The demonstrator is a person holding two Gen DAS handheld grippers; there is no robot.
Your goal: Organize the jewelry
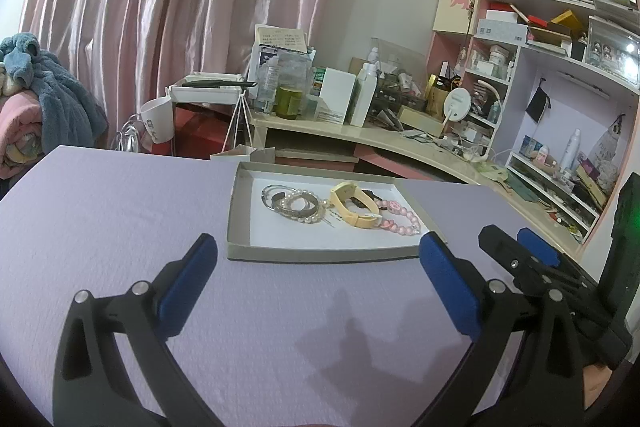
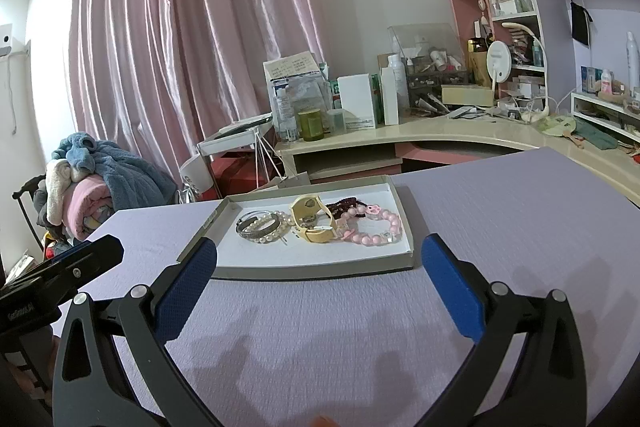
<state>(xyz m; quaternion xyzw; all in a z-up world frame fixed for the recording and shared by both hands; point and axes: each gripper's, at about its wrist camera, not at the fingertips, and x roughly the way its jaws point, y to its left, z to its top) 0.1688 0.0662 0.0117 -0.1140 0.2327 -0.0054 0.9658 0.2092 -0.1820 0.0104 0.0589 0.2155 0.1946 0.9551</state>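
A shallow grey tray [image 1: 240, 227] [image 2: 280, 269] with a white floor lies on the lilac table. In it lie a silver bangle with a pearl bracelet [image 1: 298, 207] [image 2: 262, 225], a cream watch [image 1: 352, 209] [image 2: 314, 221], a dark beaded bracelet [image 1: 366, 201] [image 2: 344, 205] and a pink bead bracelet [image 1: 400, 219] [image 2: 376, 225]. My left gripper [image 1: 318, 251] is open and empty, just short of the tray's near edge. My right gripper [image 2: 318, 255] is open and empty, its tips at the tray's near edge. The right gripper also shows at the right of the left wrist view [image 1: 516, 247].
The lilac table [image 1: 120, 227] [image 2: 520, 219] spreads around the tray. Behind it stands a cluttered cream desk [image 1: 360, 137] [image 2: 460, 137] with bottles and boxes, shelves [image 1: 560, 67] to the right, a pink curtain [image 2: 180, 47] and a pile of blankets [image 2: 92, 183] on the left.
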